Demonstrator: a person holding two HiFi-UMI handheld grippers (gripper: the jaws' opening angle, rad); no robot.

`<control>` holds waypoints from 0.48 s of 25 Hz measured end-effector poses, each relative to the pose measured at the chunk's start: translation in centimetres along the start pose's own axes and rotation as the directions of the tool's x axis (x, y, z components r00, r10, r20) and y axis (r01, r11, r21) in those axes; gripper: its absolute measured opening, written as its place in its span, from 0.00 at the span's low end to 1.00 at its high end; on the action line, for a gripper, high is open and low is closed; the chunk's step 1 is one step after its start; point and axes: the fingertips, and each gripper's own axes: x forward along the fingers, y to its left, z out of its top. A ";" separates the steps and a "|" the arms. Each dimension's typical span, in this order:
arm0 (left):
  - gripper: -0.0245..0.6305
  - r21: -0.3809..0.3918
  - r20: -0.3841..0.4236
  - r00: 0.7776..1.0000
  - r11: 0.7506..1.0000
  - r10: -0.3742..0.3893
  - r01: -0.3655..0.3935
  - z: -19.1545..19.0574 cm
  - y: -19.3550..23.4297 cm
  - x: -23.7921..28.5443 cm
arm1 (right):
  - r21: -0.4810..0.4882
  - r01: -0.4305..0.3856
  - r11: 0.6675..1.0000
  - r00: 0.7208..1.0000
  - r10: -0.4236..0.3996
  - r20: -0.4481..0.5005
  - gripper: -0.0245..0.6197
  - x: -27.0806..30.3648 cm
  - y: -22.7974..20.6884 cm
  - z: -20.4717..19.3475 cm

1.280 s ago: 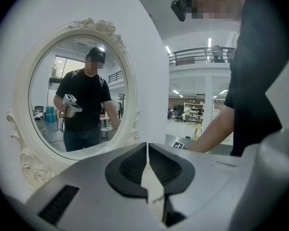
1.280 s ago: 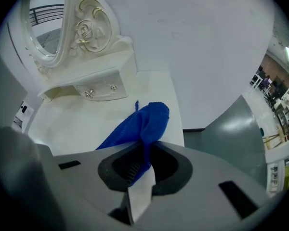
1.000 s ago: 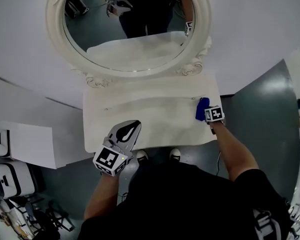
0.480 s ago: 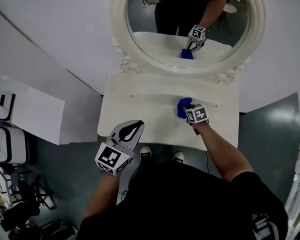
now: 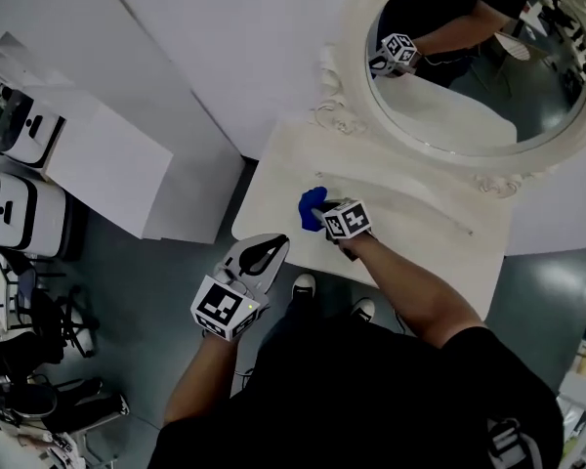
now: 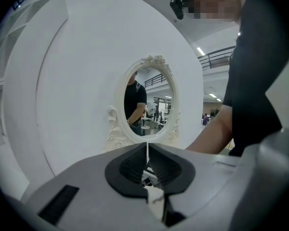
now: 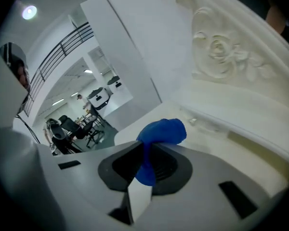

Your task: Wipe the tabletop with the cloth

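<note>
**Q:** What has changed since the last entries?
**A:** The tabletop (image 5: pixel 420 208) is as it was: white, and bare as far as the head view shows. What moved is the right gripper (image 5: pixel 324 213). It was at the right end a second ago and about mid-span half a second ago. Now it is near the left end, close to the front edge. The cloth (image 5: pixel 312 206) travelled with it. It is blue and bunched, pinched between the closed jaws, and its free end seems to rest on the top just ahead of them.

**Q:** What does that mean for the task?
**A:** My judgement is that one right-to-left pass along the front strip is about finished. The strip nearer the back probably still needs a stroke.

**Q:** And the other tool?
**A:** The left gripper (image 5: pixel 259 257) hangs off the front-left corner, over the floor (image 5: pixel 156 291). Its jaws are pressed together with nothing between them, and it takes no part.

**Q:** What is around, and does anything obstruct?
**A:** The oval mirror (image 5: pixel 474 62) in its carved frame stands at the back edge, and its foot would limit reach there. A white cabinet (image 5: pixel 107 159) stands well apart to the left. Near the mirror's foot is a small glint (image 7: pixel 192 122), too small to identify. I see nothing else in the wiping path.
</note>
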 end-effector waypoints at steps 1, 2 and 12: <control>0.06 -0.003 -0.002 1.000 1.000 0.011 -0.011 -0.2 0.6 -0.5 | -0.012 -0.035 0.999 0.999 0.035 -0.007 0.09 1.5 1.7 0.5; 0.06 -0.007 -0.005 1.000 1.000 0.021 -0.021 -0.4 1.2 -1.0 | -0.024 -0.065 0.998 0.998 0.065 -0.017 0.09 2.9 3.2 0.9; 0.06 -0.044 -0.039 0.996 0.996 0.075 -0.077 -2.7 5.2 -4.7 | -0.029 -0.176 0.984 0.979 0.171 -0.114 0.09 13.0 9.8 0.8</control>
